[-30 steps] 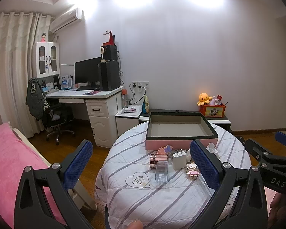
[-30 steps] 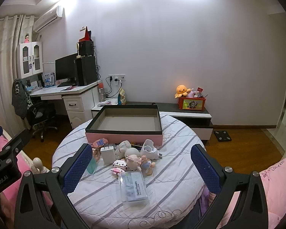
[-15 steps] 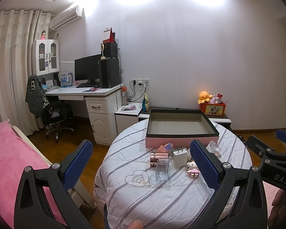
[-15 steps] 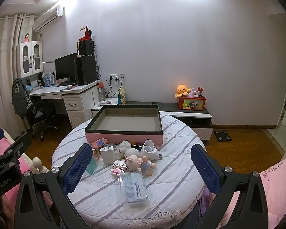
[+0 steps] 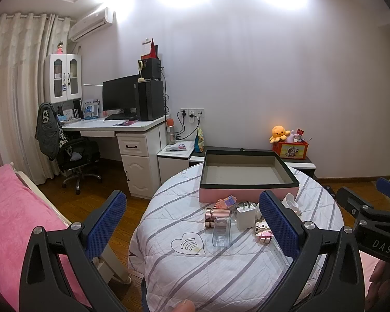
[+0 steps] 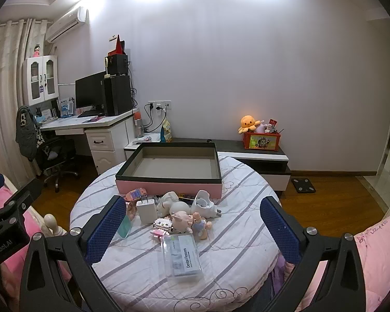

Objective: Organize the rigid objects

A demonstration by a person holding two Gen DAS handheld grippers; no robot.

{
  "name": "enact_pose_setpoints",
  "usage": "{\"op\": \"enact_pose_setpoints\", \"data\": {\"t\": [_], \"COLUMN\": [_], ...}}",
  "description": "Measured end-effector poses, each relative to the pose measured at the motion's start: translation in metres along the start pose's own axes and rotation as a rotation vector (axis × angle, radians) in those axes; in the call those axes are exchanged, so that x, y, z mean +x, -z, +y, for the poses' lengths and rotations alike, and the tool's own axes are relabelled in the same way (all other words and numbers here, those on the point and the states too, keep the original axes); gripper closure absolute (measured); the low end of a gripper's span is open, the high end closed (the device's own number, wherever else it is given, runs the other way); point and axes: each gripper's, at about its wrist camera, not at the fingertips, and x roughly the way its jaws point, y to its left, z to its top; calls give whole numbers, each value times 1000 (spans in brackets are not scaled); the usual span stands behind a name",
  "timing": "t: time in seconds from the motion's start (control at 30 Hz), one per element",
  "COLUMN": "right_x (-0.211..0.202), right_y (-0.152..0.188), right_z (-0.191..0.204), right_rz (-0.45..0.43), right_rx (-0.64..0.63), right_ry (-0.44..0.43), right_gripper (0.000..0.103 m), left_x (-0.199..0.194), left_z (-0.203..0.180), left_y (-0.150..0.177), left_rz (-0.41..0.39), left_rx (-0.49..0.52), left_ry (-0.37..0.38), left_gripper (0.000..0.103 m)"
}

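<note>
Nothing sorted yet: box (image 6: 169,180) at the far side of the desk (image 6: 234,236) is seen empty; small objects (image 6: 179,215) lie clustered near it. Left gripper (image 5: 192,228) and right gripper (image 6: 192,231) fingers are spread, nothing held.

The open, shallow pink box with a black rim (image 6: 169,182) stands bare inside, reachable from above; small things crowd just before its near wall: a white plug charger (image 6: 146,209), pale toy figurines (image 6: 180,212) and a clear flat plastic case (image 6: 182,257); the striped quilted worktop (image 6: 236,234) lies bare right of them.
</note>
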Motion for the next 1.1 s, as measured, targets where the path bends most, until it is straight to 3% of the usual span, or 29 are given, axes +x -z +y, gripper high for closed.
{"op": "enact_pose_setpoints", "data": {"t": [0.3, 0.5, 1.1], "right_x": [1, 13, 108], "right_y": [1, 6, 77], "right_z": [-1, -5, -5], "right_rz": [6, 38, 331], "right_rx": [0, -3, -73], "right_ry": [-1, 2, -3], "right_gripper": [0, 0, 0], "left_x": [1, 18, 110], "left_z": [1, 2, -15], "left_y": [1, 11, 79], "left_rz": [4, 47, 277], "left_rx": [-2, 3, 37], "left_ry": [0, -6, 57], "left_gripper": [0, 0, 0]}}
